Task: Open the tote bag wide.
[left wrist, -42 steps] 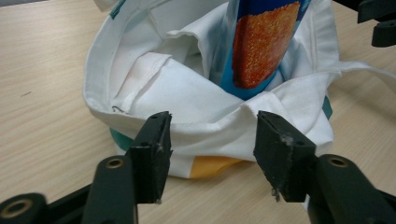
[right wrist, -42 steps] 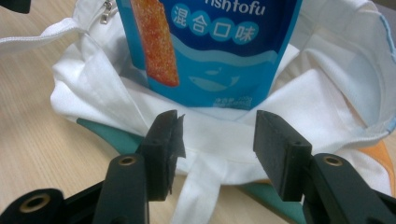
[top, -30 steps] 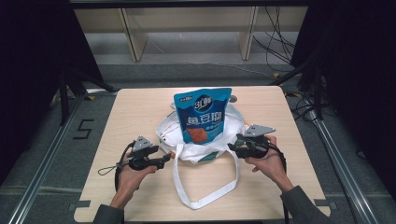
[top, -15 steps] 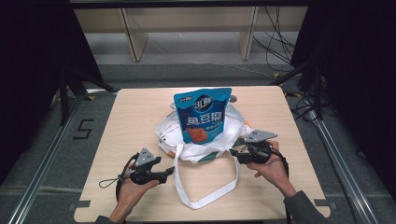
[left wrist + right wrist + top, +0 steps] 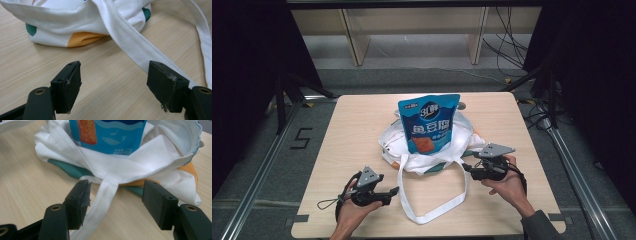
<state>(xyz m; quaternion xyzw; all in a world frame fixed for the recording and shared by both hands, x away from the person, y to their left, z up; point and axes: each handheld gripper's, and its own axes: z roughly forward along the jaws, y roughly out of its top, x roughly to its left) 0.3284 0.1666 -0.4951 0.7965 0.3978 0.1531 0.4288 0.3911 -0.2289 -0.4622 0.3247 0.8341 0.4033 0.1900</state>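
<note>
A blue snack pouch (image 5: 428, 122) stands upright in a white tote bag (image 5: 389, 142) with teal and orange patches, in the middle of the table (image 5: 352, 130). The bag's long strap (image 5: 432, 215) loops toward the near edge. My left gripper (image 5: 391, 195) is near the front left, pointing at the strap. Its jaws have just been opening; in its own view the left gripper (image 5: 115, 66) has bare wood between them, and the strap (image 5: 132, 42) passes behind the right-hand jaw. My right gripper (image 5: 466, 169) has also just been opening. Seen in the right gripper view, the right gripper (image 5: 117, 185) straddles the strap (image 5: 105, 195) without pressing it, below the pouch (image 5: 117, 135).
A wooden shelf frame (image 5: 357, 45) stands on the floor beyond the table. Cables (image 5: 512, 50) trail at the back right. Metal rails (image 5: 572, 165) run along both sides of the table, and a "5" mark (image 5: 301, 138) is on the floor at left.
The left hand has drawn its gripper back from the bag's left edge toward the near table edge. The right gripper has stayed beside the bag's right side.
</note>
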